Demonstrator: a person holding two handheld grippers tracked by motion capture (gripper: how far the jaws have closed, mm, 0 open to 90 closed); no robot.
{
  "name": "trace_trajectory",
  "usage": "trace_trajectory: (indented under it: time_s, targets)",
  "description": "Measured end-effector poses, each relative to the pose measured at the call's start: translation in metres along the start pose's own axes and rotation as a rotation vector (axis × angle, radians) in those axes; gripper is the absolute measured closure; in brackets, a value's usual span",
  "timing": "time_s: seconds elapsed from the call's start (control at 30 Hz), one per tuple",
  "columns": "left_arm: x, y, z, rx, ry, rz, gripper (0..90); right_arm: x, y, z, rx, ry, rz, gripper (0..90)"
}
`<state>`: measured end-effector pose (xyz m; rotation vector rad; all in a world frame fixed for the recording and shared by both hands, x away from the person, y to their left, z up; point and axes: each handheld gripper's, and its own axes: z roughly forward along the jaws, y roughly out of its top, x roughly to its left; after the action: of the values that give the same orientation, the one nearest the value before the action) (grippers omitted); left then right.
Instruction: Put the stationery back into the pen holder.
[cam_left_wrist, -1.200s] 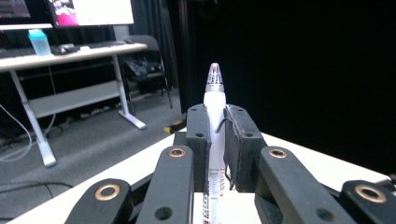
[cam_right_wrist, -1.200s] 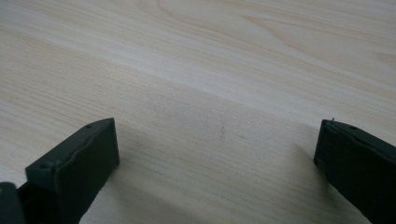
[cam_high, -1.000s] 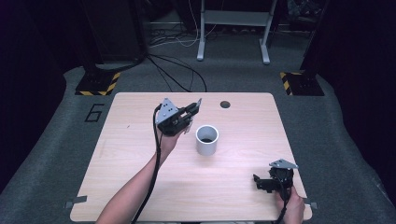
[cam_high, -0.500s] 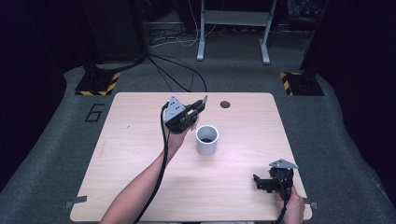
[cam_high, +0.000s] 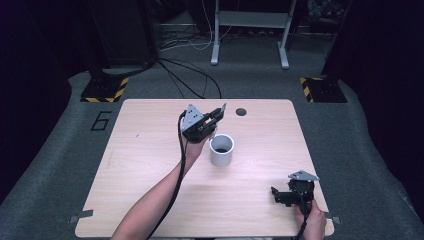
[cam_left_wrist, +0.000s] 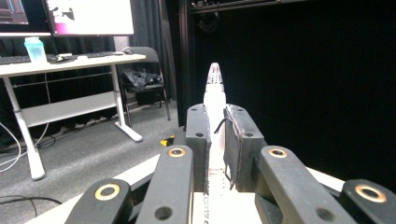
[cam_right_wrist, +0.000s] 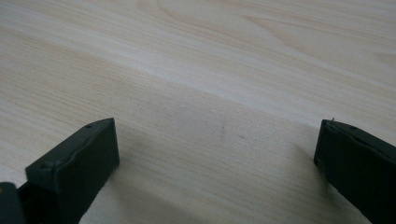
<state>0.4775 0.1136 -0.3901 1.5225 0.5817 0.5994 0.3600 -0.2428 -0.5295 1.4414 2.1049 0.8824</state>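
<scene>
The left claw (cam_high: 216, 116) is clamped on a slim white toothbrush (cam_left_wrist: 215, 88), its bristled head sticking out past the black pads (cam_left_wrist: 198, 135). Seen from above, the brush tip slants up and away from the person, and the claw hangs just behind and left of a white cylindrical cup (cam_high: 221, 149) that stands upright near the middle of the wooden worktop (cam_high: 150, 150). Holding the brush by its lower handle leaves the head end free, which would suit lowering it into the cup's open mouth; that looks like the step in hand. The right claw (cam_high: 280, 195) rests low at the near right corner, well apart from the cup, its jaws spread wide over bare wood with nothing between them, likely parked out of the way
</scene>
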Motion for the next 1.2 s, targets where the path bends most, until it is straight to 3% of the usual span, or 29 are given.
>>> trace_trajectory:
  time_s: [0.3, 0.6, 0.7, 1.13, 1.2]
  targets:
    - [-0.004, -0.006, 0.008, -0.008, -0.009, -0.004, 80.5, 0.000, 0.000, 0.000, -0.001, 0.000, -0.002, 0.0]
    - [-0.002, -0.020, 0.018, 0.003, -0.010, -0.039, 80.5, 0.000, 0.000, 0.000, 0.000, 0.000, 0.001, 0.0]
    - [-0.001, -0.026, 0.021, 0.012, -0.007, -0.060, 80.5, 0.000, 0.000, 0.000, -0.003, 0.001, 0.008, 0.0]
    - [-0.001, -0.050, 0.033, 0.092, -0.010, -0.059, 80.4, 0.000, 0.000, 0.000, -0.001, 0.000, -0.002, 0.0]
    - [-0.003, -0.054, 0.033, 0.100, -0.011, -0.078, 80.3, 0.000, 0.000, 0.000, -0.001, 0.000, -0.002, 0.0]
